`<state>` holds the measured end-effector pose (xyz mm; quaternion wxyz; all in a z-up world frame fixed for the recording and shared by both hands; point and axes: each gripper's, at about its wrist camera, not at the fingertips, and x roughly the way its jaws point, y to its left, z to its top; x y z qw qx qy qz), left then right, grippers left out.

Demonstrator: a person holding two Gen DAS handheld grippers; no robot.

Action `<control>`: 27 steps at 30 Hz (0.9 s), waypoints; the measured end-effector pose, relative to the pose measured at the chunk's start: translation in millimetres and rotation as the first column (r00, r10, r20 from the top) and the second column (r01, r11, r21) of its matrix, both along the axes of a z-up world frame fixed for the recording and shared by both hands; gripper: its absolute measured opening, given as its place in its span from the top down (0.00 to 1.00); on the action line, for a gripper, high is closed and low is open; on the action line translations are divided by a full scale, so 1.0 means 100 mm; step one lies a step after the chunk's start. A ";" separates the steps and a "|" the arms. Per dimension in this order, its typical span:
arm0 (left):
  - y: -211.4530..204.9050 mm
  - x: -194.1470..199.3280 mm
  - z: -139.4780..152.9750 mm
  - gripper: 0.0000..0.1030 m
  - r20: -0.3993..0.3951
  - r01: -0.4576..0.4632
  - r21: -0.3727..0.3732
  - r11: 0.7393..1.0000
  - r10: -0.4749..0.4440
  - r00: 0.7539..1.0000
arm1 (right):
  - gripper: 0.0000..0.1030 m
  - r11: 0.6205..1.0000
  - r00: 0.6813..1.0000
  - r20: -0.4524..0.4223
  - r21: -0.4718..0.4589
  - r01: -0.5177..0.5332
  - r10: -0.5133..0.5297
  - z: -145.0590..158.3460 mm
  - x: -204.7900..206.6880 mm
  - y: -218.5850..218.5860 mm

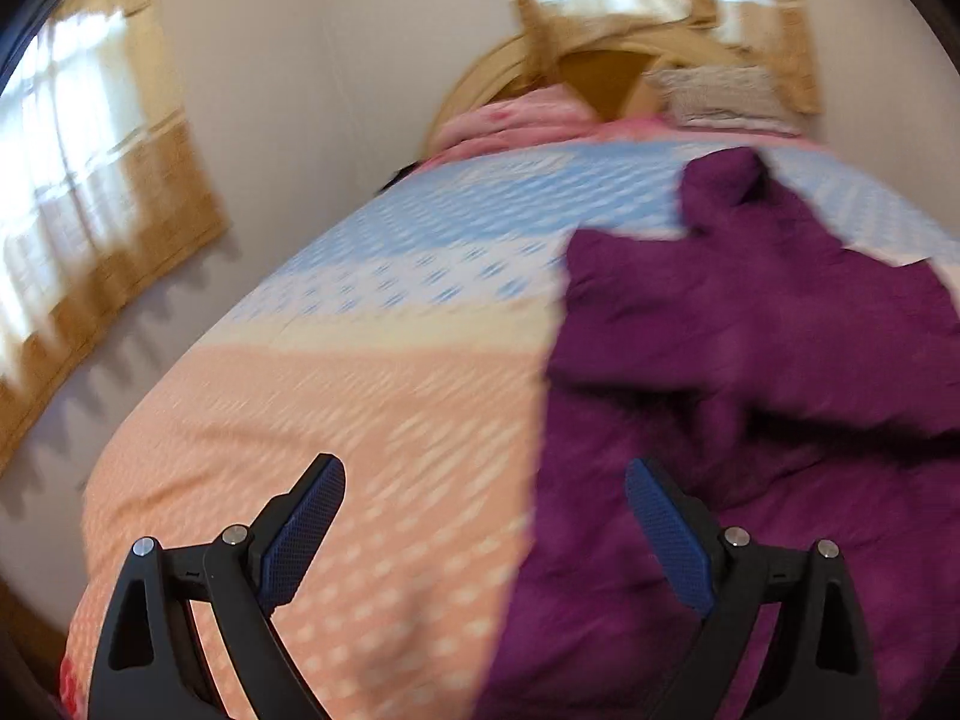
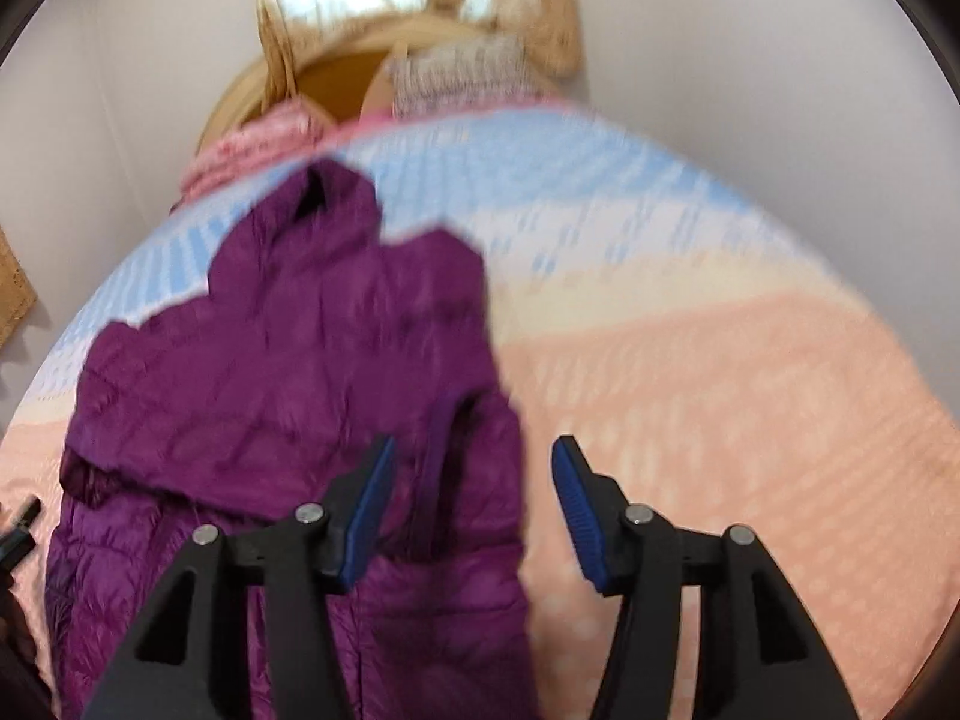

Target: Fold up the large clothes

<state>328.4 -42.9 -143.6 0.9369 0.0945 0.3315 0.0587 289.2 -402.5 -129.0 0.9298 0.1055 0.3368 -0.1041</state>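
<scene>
A purple puffer jacket lies spread on the bed, hood toward the headboard. In the right wrist view the jacket fills the left half, a sleeve folded across its body. My left gripper is open and empty, hovering over the jacket's left edge. My right gripper is open and empty, hovering above the jacket's right edge near the hem. Both views are motion-blurred.
The bed has a peach and blue patterned cover. Pink bedding and a pillow lie by the wooden headboard. Curtained windows and white walls surround the bed. A dark object shows at the left edge.
</scene>
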 end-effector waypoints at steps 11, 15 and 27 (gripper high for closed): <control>0.15 0.99 -0.60 0.08 -0.181 -0.272 0.058 0.961 0.278 0.943 | 0.29 0.968 0.951 -0.199 -0.036 -0.250 0.238 -0.52 0.51 0.71; 0.46 0.89 -0.56 0.08 -0.211 -0.268 -0.014 0.963 0.260 0.942 | 0.29 0.975 0.950 -0.232 -0.026 -0.221 0.209 -0.71 0.49 0.55; 0.03 0.96 0.29 0.08 -0.038 -0.160 -0.167 0.973 0.156 0.987 | 0.80 0.995 0.995 -0.034 0.018 -0.097 0.098 0.07 0.60 0.40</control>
